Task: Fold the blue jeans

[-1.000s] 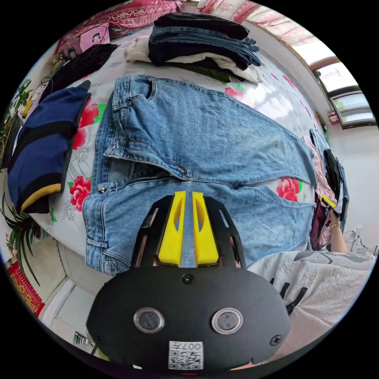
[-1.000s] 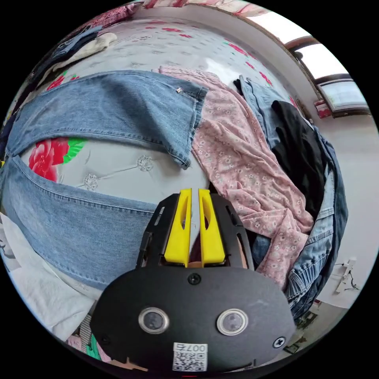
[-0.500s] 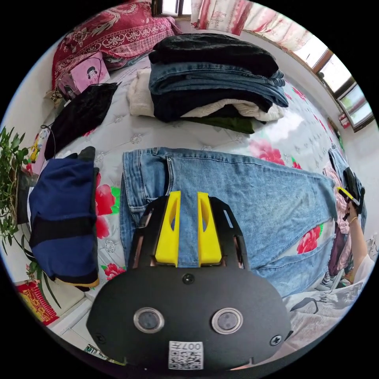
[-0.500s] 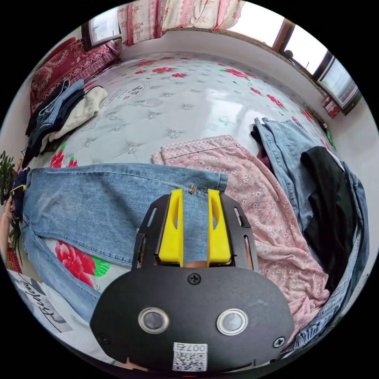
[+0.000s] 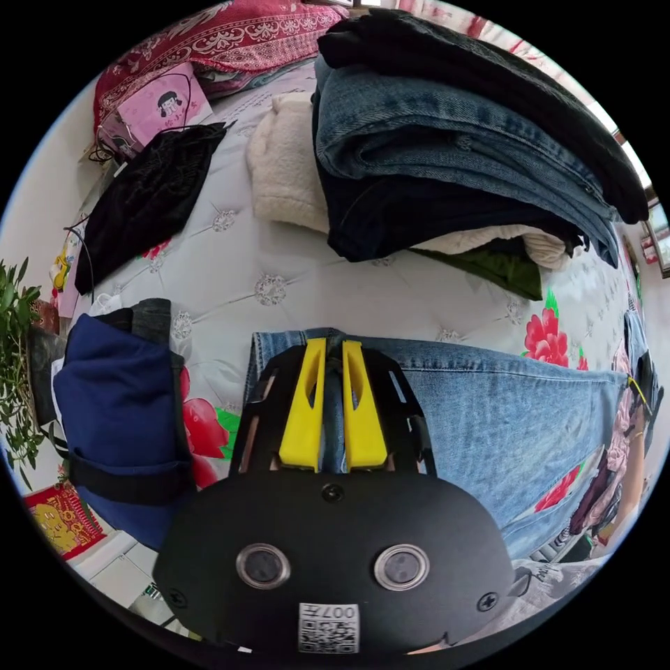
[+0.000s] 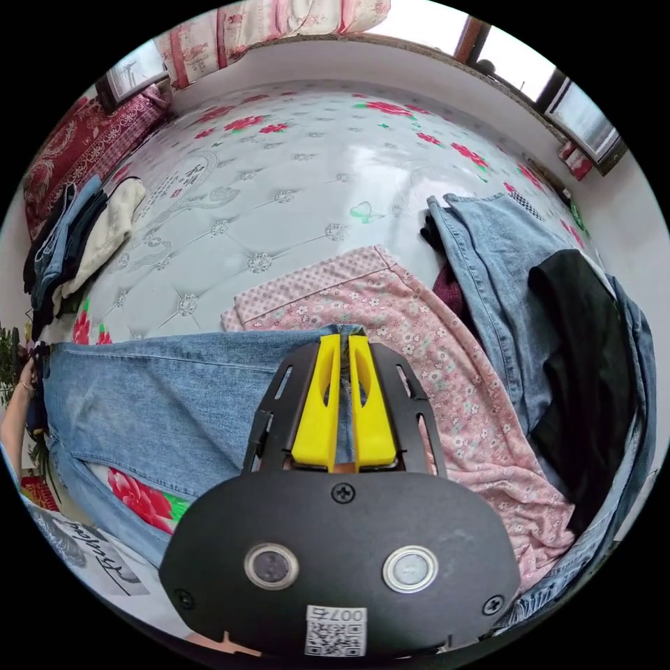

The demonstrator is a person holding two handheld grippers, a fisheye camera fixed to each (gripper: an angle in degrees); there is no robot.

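Observation:
The blue jeans (image 5: 502,419) lie flat across the flowered bed, waist to the left. My left gripper (image 5: 333,347) has its yellow jaws nearly together at the far edge of the waistband, with denim pinched between them. In the right gripper view the jeans (image 6: 174,405) stretch leftward from the far leg's hem. My right gripper (image 6: 343,340) is shut on that hem, where it overlaps a pink floral garment (image 6: 419,335). A person's arm (image 5: 631,460) with the right gripper shows at the far end of the legs.
A tall stack of folded clothes (image 5: 453,139) stands just beyond the waistband. A navy garment (image 5: 118,412) and a black one (image 5: 146,195) lie to its left, near a plant (image 5: 17,363). A heap of denim and black clothes (image 6: 565,349) sits right of the hem. Bare mattress (image 6: 314,174) lies beyond.
Both grippers have travelled from the near side of the jeans to their far edge. Their jaws, wider apart half a second ago, have drawn together on the denim.

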